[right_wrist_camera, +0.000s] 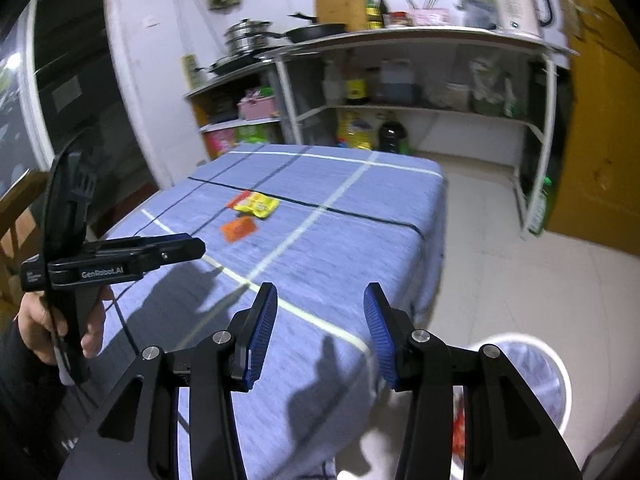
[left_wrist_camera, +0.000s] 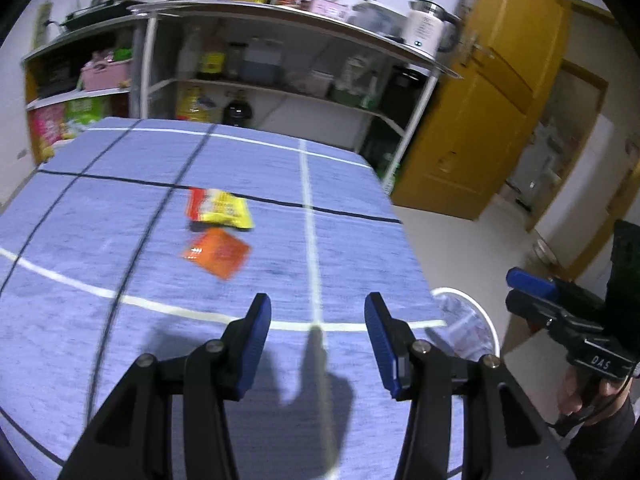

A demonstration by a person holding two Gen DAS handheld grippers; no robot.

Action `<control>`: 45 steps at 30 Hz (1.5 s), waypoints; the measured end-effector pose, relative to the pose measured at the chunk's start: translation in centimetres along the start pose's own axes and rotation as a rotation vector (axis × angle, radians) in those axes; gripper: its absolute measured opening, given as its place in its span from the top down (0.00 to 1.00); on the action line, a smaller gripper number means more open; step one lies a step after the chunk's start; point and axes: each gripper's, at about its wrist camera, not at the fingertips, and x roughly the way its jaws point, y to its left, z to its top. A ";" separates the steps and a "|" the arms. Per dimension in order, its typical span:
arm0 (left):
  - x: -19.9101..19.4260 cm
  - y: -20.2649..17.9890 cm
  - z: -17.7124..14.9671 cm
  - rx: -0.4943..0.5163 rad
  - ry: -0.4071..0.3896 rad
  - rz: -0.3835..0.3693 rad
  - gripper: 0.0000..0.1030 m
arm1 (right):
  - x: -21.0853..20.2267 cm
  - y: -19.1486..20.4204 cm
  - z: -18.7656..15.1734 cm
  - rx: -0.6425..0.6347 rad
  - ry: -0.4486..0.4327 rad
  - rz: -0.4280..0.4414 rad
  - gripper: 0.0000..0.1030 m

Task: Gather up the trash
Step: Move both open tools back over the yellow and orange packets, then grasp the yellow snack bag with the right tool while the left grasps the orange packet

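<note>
A yellow and red snack wrapper and an orange packet lie side by side on the blue tablecloth. Both also show in the right wrist view: the wrapper, the packet. My left gripper is open and empty above the table, short of the packets. My right gripper is open and empty over the table's near right corner. A white trash bin stands on the floor beside the table, with something red inside; its rim shows in the left wrist view.
Kitchen shelves with pots, bottles and a kettle stand behind the table. A yellow door is at the right. Pale tile floor lies right of the table. A wooden chair is at the far left.
</note>
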 end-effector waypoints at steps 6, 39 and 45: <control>-0.1 2.8 0.2 -0.012 0.000 0.045 0.51 | 3.7 2.3 2.8 -0.089 0.014 0.048 0.55; -1.7 12.0 0.6 -0.137 -0.027 0.092 0.51 | 27.9 10.8 10.2 -0.556 0.255 0.191 0.53; -0.6 11.0 0.9 -0.111 -0.003 0.093 0.50 | 28.3 9.3 10.8 -0.424 0.281 0.168 0.66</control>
